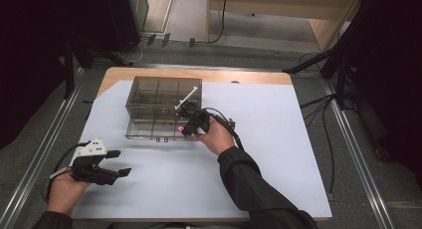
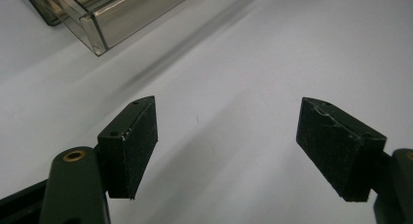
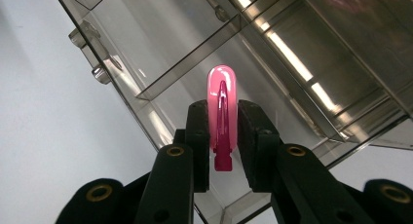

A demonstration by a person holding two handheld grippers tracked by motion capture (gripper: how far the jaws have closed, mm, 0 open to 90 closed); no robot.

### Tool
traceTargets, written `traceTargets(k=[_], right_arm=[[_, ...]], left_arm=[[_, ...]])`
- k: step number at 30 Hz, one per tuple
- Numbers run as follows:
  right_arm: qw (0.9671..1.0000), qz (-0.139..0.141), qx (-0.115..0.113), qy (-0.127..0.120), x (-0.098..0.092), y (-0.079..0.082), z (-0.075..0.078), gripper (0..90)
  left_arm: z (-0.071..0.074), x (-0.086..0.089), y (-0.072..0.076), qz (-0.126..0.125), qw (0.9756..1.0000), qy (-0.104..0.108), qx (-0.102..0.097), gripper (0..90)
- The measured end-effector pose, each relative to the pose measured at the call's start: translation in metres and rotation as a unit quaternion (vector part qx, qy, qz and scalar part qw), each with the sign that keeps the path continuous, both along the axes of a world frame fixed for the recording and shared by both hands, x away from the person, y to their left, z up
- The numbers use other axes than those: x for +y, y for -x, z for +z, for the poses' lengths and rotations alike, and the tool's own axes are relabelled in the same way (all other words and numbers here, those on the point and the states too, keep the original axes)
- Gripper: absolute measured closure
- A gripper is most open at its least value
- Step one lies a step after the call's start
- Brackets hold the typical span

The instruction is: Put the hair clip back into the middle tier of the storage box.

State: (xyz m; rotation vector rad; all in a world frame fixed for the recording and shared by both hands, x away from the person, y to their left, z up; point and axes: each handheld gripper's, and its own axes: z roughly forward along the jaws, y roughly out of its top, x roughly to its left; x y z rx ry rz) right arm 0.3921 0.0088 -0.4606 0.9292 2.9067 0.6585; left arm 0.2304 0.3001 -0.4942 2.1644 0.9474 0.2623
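A smoky clear box (image 1: 149, 97) with several compartments stands on the pale sheet at the table's middle back. My right gripper (image 1: 182, 128) hovers over its front right part, shut on a pink hair clip (image 1: 179, 126). In the right gripper view the clip (image 3: 222, 95) stands upright between the pads of that gripper (image 3: 223, 107), rounded end up, above a compartment (image 3: 195, 63). My left gripper (image 1: 123, 163) rests at the table's near left, open with nothing between its fingers. The left gripper view shows this gripper (image 2: 226, 104) over bare sheet, with a box corner (image 2: 122, 14) farther off.
A thin white stick (image 1: 186, 97) lies slanted across the box's back right part. The pale sheet (image 1: 278, 154) covers most of the wooden table. Rails, cables and stand legs (image 1: 343, 74) surround the table on the floor.
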Motion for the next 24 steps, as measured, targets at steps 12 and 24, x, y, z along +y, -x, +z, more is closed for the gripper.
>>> traceTargets(k=[12, 24], right_arm=[[1.0000, -0.001, -0.001, -0.003, -0.001, 0.000, 0.001, 75.1], [0.9991, 0.000, -0.012, -0.041, -0.006, 0.002, 0.013, 65.1]], left_arm=[[0.000, 0.000, 0.000, 0.000, 1.0000, -0.001, 0.000, 24.0], [0.000, 0.000, 0.000, -0.001, 1.0000, -0.002, -0.001, 23.9]])
